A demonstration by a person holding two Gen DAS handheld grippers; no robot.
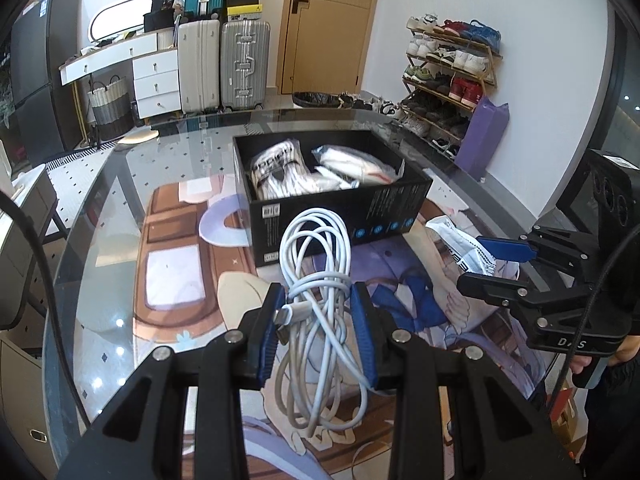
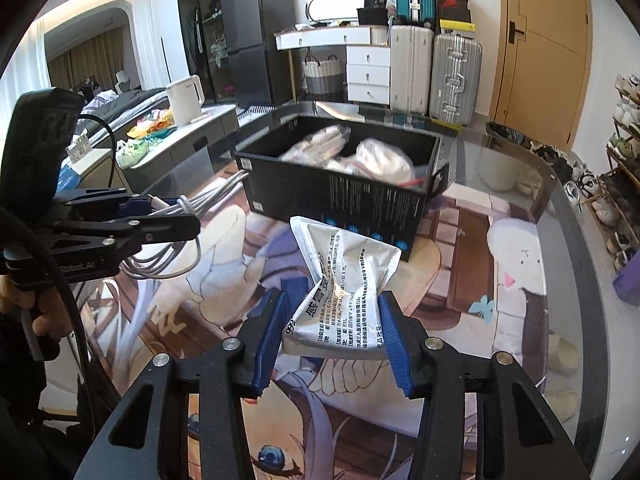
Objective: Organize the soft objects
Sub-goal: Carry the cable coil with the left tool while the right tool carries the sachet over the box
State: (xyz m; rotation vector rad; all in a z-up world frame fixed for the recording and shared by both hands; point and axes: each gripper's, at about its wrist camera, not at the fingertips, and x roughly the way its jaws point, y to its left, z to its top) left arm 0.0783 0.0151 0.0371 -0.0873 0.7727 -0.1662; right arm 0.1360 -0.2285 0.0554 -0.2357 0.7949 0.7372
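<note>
My left gripper (image 1: 318,320) clenches the coiled cable (image 1: 316,280), loops running toward the far box (image 1: 340,204); my right gripper (image 2: 334,332) grips the pouch (image 2: 344,280) likewise.

Black box (image 1: 336,200) ahead, top open.

Cable and pouch both up off the table!
White coiled cable (image 1: 316,280) hangs bundled; crumpled silver pouch (image 2: 344,292) tilts; black box (image 1: 332,184), at 12 o'clock, holds bagged white items.
</note>
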